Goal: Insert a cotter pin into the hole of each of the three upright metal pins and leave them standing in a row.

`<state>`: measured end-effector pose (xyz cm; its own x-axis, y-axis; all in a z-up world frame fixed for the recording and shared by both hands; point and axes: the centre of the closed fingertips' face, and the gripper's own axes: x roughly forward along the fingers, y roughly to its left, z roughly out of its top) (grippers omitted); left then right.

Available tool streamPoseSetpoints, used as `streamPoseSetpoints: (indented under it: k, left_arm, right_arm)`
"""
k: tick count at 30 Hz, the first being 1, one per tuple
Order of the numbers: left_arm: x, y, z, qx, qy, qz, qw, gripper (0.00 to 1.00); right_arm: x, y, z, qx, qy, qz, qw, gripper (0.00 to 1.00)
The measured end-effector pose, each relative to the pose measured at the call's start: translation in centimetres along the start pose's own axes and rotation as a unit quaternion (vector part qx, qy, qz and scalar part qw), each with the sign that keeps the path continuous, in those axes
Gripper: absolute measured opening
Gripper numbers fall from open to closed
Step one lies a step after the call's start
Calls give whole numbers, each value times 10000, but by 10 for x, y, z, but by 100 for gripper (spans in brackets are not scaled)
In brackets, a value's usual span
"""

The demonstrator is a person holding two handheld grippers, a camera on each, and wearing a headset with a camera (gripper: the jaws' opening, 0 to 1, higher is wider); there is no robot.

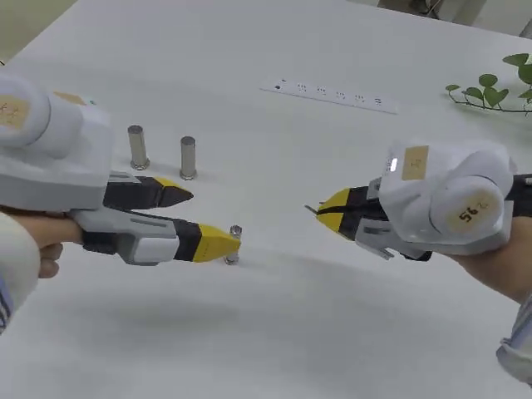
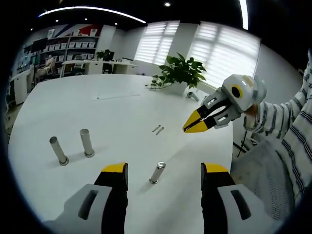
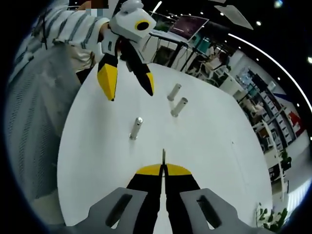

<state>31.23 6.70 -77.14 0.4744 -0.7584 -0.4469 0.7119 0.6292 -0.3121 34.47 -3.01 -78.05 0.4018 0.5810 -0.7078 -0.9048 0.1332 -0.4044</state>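
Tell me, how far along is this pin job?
Nothing looks done: the three metal pins show no cotter pin through them. In hand: the right claw is shut on one cotter pin, and the open left claw is beside the nearest metal pin. Left: all three insertions, using that one and the two spare cotter pins lying on the table.

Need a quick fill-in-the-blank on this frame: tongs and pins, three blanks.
1. The left tongs are ___, with the nearest metal pin just ahead of their tips.
2. The right tongs are shut on a thin ___ that sticks out past their tips.
3. ___ metal pins stand upright on the table.

Missing words: open; cotter pin; three.
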Motion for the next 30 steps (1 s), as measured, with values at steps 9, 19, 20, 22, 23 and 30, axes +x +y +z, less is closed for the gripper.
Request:
streamPoseSetpoints:
  k: [9,19,20,22,23,30]
  left_arm:
    - [10,-11,4,-150,16,-258,9996,50]
    - [22,-17,10,-283,108,-440,9986,47]
    - [23,-17,11,-307,99,-456,9984,48]
    - [25,-19,13,-398,84,-505,9979,48]
    - [25,-20,14,-394,79,-518,9979,48]
    - [30,-29,11,-530,237,-754,9955,42]
  right_arm:
    - [2,14,8,171,-193,20,9997,2]
    - [3,23,18,115,-309,76,9994,2]
    - [3,24,19,99,-319,78,9994,2]
    - [4,25,21,101,-329,98,9994,2]
    - [4,26,23,102,-350,94,9993,2]
    - [4,28,32,43,-441,108,9990,2]
